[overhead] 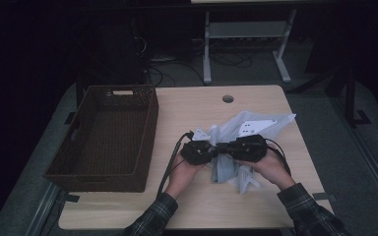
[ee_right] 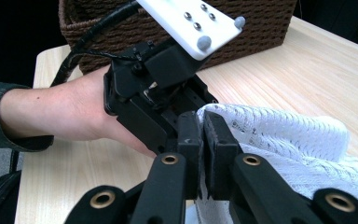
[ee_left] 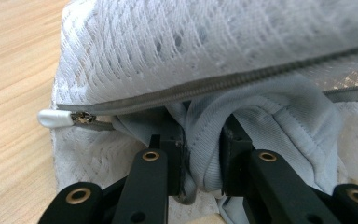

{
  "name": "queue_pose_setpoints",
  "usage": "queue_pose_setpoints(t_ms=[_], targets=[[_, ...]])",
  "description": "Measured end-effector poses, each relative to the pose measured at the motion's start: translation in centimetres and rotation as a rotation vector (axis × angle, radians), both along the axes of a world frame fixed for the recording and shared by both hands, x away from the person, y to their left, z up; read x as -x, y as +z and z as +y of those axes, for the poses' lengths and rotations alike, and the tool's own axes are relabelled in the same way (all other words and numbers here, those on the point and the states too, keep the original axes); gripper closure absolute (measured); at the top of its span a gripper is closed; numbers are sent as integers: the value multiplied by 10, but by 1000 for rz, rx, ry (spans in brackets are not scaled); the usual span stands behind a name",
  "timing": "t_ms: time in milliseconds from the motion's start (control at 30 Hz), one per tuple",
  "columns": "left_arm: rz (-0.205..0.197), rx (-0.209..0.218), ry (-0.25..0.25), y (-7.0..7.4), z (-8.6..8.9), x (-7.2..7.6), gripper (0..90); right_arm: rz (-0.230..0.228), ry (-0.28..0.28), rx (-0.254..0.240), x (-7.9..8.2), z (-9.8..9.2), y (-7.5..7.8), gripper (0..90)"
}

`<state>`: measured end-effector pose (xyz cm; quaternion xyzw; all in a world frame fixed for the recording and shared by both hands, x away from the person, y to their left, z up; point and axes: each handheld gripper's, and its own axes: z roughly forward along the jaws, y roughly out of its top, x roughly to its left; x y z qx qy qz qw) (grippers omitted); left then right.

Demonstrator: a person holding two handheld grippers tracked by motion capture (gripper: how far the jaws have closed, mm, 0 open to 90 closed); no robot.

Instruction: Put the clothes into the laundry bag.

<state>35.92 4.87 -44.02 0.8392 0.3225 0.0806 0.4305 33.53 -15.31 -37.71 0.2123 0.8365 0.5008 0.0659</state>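
In the high view, the white mesh bag [overhead: 248, 129] lies right of centre on the worktop [overhead: 197, 206], its long axis slanting from the lower middle of the frame up toward the upper right. Both tongs meet at its lower, near end, side by side: the left tongs [overhead: 207, 153] come in from the left, the right tongs [overhead: 229, 147] from the right, nearly touching each other.

In the left gripper view, the bag's zip [ee_left: 223, 84] runs across the frame from lower left to upper right, with its white pull tab [ee_left: 54, 118] at the left end. The mouth gapes just below the zip, and a bunched fold of pale blue cloth [ee_left: 205, 154] hangs out of it straight toward the camera. The left tongs [ee_left: 202, 163] grip that fold between their pads, so the opening lies directly ahead of them and slightly above.

In the right gripper view, the right tongs [ee_right: 201, 140] are closed tight on a thin edge of the white mesh [ee_right: 284, 135], which spreads away to the lower right of the frame.

The next move probably turns on this: the cloth must travel along the direction the left tongs point, in through the gap under the zip, while the right tongs keep the mesh edge lifted clear. The wicker basket [overhead: 106, 140] sits well apart at the left of the high view
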Motion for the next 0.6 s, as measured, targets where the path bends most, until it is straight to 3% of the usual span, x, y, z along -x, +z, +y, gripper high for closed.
queue_pose_setpoints(t_ms=[233,300,600], targets=[[6,-1,-4,-4,2,0,758,21,-34,29,-3,-10,-8,777],[10,-2,-5,-5,2,0,759,29,-48,37,-4,-14,-11,711],[11,-15,-13,-8,1,-1,758,35,-126,68,7,-47,-19,572]])
